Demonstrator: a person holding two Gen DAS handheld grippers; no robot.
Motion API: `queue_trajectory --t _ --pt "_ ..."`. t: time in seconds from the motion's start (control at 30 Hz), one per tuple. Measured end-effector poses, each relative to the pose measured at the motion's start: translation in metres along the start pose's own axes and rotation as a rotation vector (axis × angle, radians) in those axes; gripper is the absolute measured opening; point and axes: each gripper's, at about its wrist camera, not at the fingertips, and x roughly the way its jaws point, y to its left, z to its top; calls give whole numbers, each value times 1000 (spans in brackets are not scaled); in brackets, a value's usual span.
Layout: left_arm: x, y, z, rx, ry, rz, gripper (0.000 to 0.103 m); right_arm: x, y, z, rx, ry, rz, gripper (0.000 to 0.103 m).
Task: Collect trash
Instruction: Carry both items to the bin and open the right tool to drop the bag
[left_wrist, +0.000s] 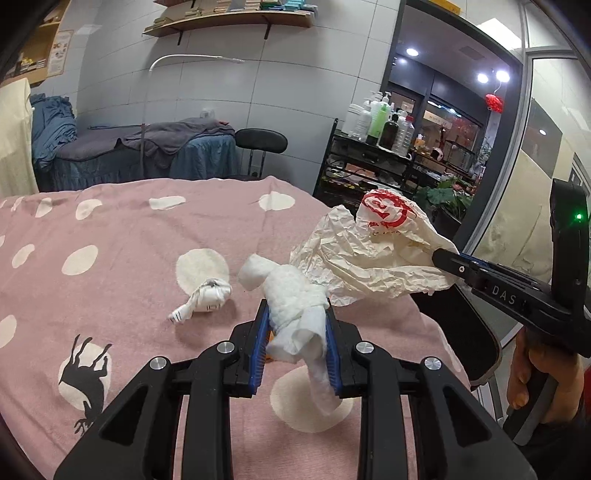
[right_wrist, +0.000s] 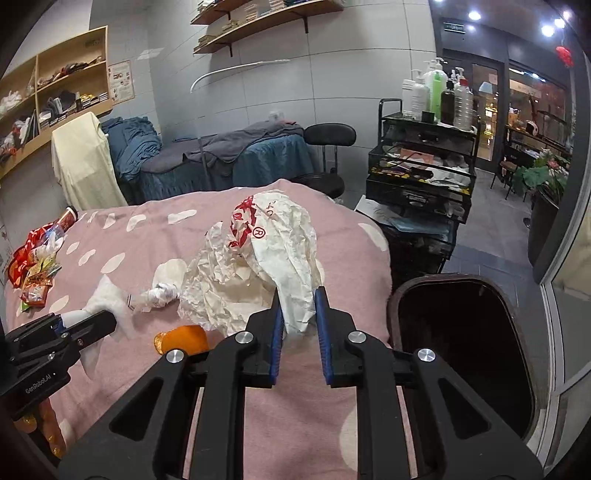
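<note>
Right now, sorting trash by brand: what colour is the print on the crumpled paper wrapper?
Red, clearest in the right wrist view.

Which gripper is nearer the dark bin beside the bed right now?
Right. The right gripper, shut on the crumpled paper bag, hangs just beside the bin. The left gripper, shut on a white tissue wad, is farther over the bed.

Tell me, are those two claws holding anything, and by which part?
Left gripper pinches the white tissue wad around its middle; right gripper pinches the crumpled paper bag by its lower edge.
</note>
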Motion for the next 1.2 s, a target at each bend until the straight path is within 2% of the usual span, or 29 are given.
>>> queue_trajectory --t 0.3,0.5,0.63,0.8,0.93,1.1,1.2 --pt "10 -41 6 53 1 -79 27 -30 -51 -7 114 -53 -60 18" --pt "21 -72 8 103 10 -129 27 -44 -95 -18 207 -76 -147 18" --pt "31 -93 8 141 27 -170 27 -48 -130 -30 282 -77 -243 18" --pt "41 -115 9 166 47 -213 27 -45 -172 -51 345 -43 -390 18" --pt "49 -132 9 193 60 -241 27 -35 -193 -68 356 13 -457 18" --pt "55 -151 6 230 76 -264 27 -25 -208 -91 366 67 -473 18" --pt "59 -160 4 247 88 -277 27 -18 -211 -103 379 98 -462 28"
